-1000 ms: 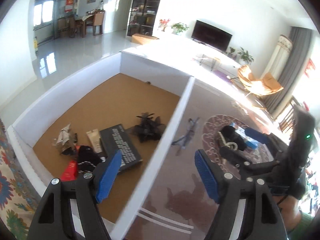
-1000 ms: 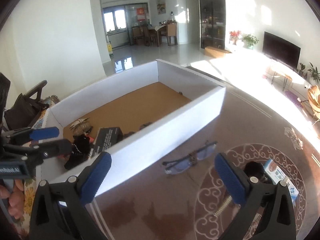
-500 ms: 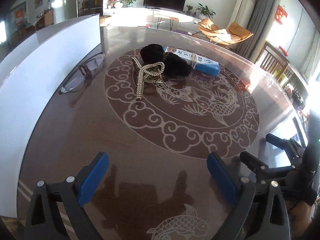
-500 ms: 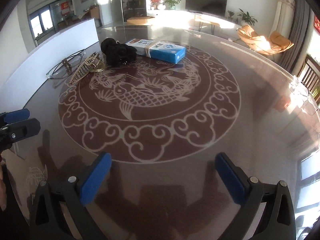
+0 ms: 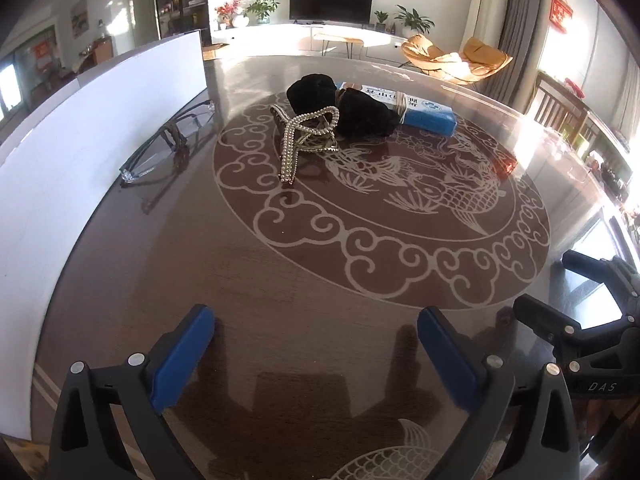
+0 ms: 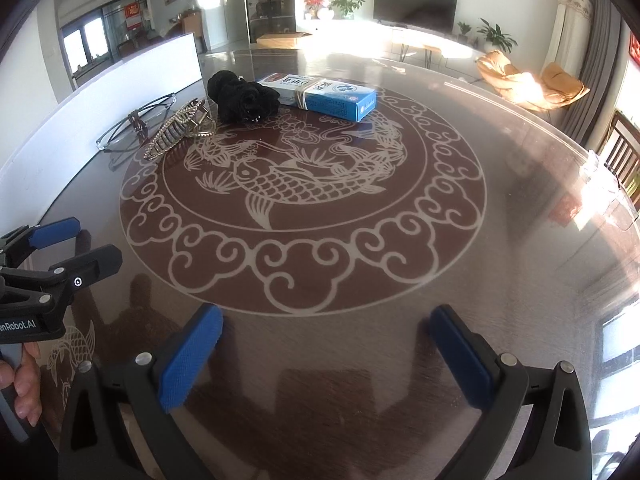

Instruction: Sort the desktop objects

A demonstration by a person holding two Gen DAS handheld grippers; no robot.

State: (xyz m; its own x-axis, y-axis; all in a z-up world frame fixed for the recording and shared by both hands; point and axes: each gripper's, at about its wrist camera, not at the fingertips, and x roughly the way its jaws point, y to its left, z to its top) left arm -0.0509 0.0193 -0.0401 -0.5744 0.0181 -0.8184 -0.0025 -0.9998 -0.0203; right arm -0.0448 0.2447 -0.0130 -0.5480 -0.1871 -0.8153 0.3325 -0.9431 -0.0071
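Blue box (image 5: pixel 425 111) half hidden behind black cloth (image 5: pixel 352 109); both hand-held grippers (image 5: pixel 314 346) (image 6: pixel 325 344) spread, empty.

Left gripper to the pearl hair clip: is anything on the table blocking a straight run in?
Nothing visible does. Between the left gripper, whose jaws are opening with nothing in them, and the pearl hair clip lies only bare table. The glasses lie off to the left; the black scrunchie sits behind the clip.
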